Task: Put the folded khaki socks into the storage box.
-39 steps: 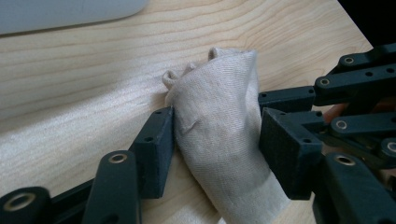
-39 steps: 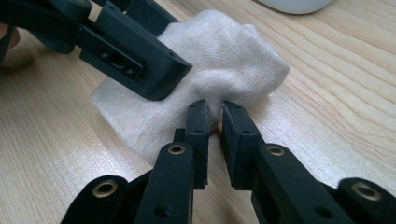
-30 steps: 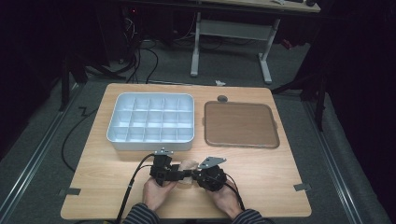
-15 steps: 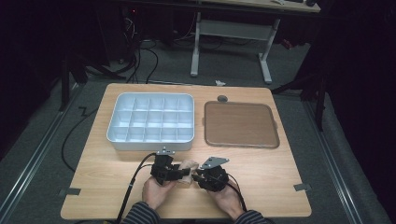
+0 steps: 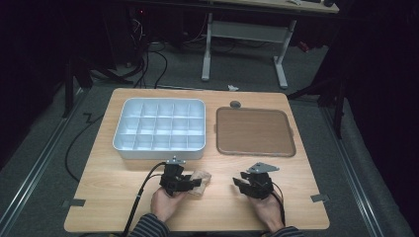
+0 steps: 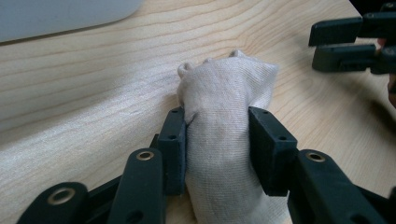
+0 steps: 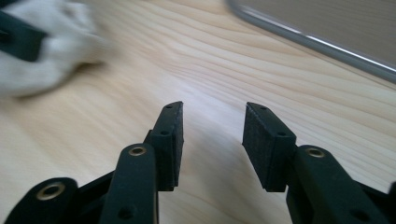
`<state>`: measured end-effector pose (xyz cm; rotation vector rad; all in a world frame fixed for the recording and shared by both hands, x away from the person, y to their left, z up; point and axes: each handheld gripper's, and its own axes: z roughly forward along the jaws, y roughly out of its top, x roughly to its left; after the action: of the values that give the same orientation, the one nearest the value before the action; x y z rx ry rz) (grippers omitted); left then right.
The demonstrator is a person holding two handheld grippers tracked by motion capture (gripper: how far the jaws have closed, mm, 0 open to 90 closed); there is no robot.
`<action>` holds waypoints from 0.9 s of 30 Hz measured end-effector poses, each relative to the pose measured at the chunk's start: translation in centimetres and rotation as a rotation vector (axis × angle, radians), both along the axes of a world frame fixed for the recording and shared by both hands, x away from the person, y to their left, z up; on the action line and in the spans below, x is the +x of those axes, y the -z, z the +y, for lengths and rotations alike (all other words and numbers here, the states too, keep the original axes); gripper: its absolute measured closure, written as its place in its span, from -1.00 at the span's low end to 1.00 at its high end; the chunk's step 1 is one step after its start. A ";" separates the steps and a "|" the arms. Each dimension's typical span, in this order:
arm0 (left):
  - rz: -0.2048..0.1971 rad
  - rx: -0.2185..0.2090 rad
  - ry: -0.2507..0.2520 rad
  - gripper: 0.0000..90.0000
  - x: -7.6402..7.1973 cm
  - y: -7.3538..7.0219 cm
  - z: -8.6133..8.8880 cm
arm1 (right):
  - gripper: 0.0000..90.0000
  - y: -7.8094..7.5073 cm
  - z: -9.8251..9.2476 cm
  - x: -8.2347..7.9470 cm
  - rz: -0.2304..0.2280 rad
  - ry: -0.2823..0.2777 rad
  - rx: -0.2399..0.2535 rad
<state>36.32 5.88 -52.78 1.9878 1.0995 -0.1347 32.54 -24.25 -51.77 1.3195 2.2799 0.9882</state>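
Observation:
A rolled beige cloth [image 5: 201, 177] [image 6: 224, 116] lies on the wooden table near its front edge. My left gripper [image 5: 191, 183] [image 6: 217, 128] is shut on it: its jaws have just been closing, and both pads press into the sides of the roll. The cloth's bunched end sticks out beyond the fingertips. My right gripper [image 5: 239, 180] [image 7: 212, 121] stands open a hand's width to the right of the cloth. Its jaws have just been opening and hold nothing. In the right gripper view the cloth [image 7: 42, 51] is a blur at the upper left.
A white tray [image 5: 158, 154] divided into several compartments stands behind the left gripper. A brown flat tray [image 5: 254, 131] with a metal rim sits to its right, behind the right gripper. A small dark round object [image 5: 235, 104] lies at the table's far edge.
My right gripper has let go of the cloth, opened, and pulled away to the right. My left gripper stayed put and closed on the cloth.

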 end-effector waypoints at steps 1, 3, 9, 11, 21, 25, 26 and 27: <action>0.002 0.000 0.002 0.36 0.0 0.0 0.0 | 0.27 0.1 -0.7 0.0 -0.007 0.023 -0.011; 0.005 0.000 -0.001 0.39 0.0 0.0 0.0 | 0.25 0.3 -1.9 0.0 -0.014 0.065 -0.010; -0.003 -0.006 0.010 0.49 -0.1 -0.2 0.1 | 0.20 0.7 -4.0 0.0 -0.021 0.138 -0.027; -0.007 -0.006 0.014 0.52 -0.1 -0.2 0.1 | 0.19 0.8 -4.1 -0.1 -0.028 0.148 -0.050; 0.016 -0.038 0.021 0.57 0.2 -0.2 0.4 | 0.04 1.3 -4.3 -0.5 -0.065 0.140 -0.032; 0.013 -0.044 0.021 0.58 0.2 -0.4 0.6 | -0.03 1.3 -4.1 -0.6 -0.068 0.129 -0.051; 0.011 -0.044 0.020 0.58 0.1 -0.4 0.7 | -0.03 1.3 -4.1 -0.6 -0.068 0.129 -0.051; 0.009 -0.044 0.020 0.58 0.1 -0.5 0.8 | -0.03 1.3 -4.1 -0.6 -0.067 0.130 -0.050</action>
<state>36.43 6.63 -52.25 1.9616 1.0736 -0.1770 31.96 -28.34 -53.08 1.3729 2.1261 0.9127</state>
